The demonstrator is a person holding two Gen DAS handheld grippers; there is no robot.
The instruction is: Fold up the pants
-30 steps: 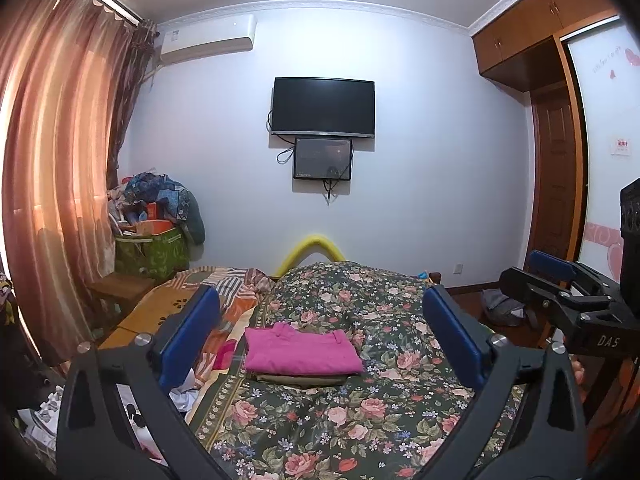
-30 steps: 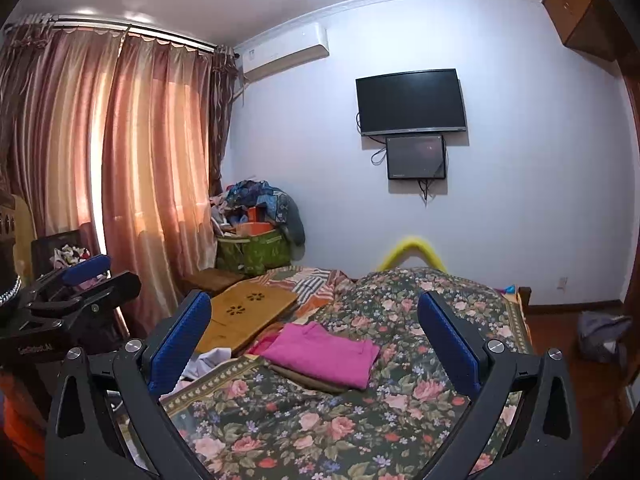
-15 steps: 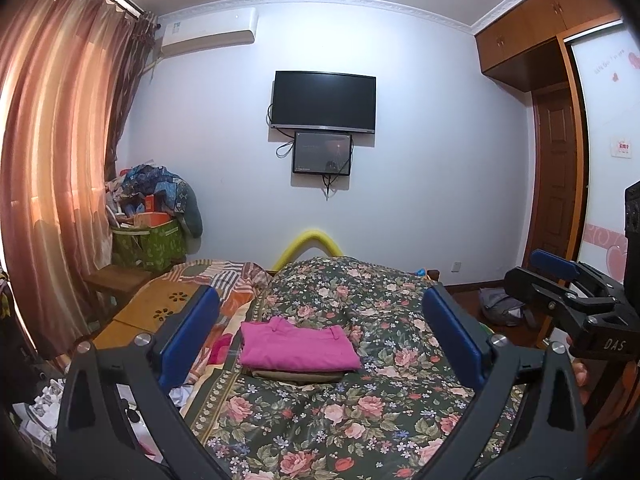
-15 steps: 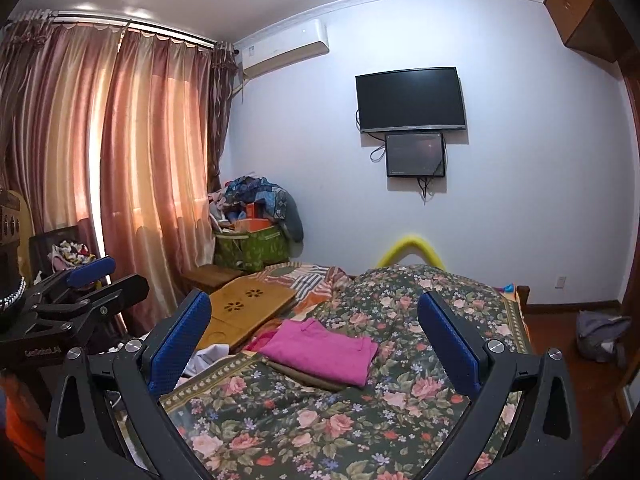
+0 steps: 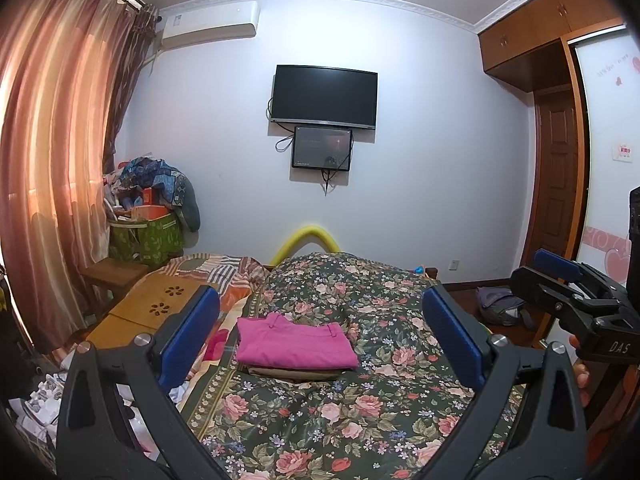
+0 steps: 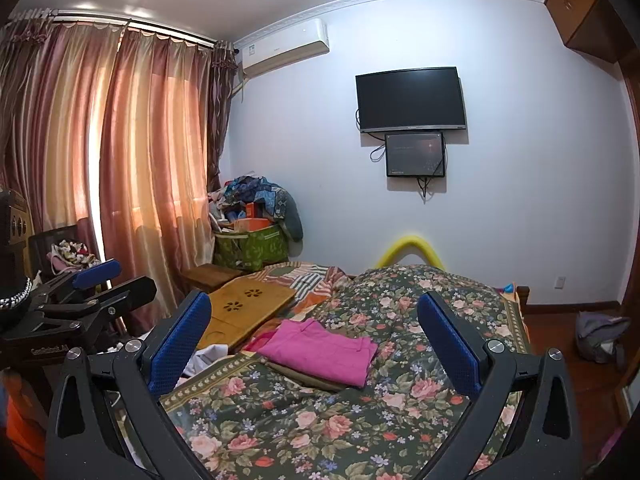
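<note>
Folded pink pants [image 5: 295, 342] lie on a folded tan garment [image 5: 294, 374] on the floral bedspread [image 5: 360, 412]; they also show in the right wrist view [image 6: 320, 350]. My left gripper [image 5: 320, 336] is open and empty, held above the near part of the bed, well short of the pants. My right gripper [image 6: 314, 340] is open and empty, held to the right of the left one. The right gripper shows at the right edge of the left wrist view [image 5: 576, 304]; the left gripper shows at the left of the right wrist view [image 6: 88, 296].
A wooden lap table [image 5: 148, 312] and striped bedding [image 5: 224, 272] lie left of the pants. A green bag piled with clothes [image 5: 148, 236] stands by the curtains [image 5: 52, 184]. A TV [image 5: 324, 96] hangs on the far wall. A grey backpack [image 5: 500, 306] lies on the floor at right.
Both grippers have tilted slightly, so the bed and pants sit a little lower and nearer in view. Both stay open and empty. The pants have not moved.
</note>
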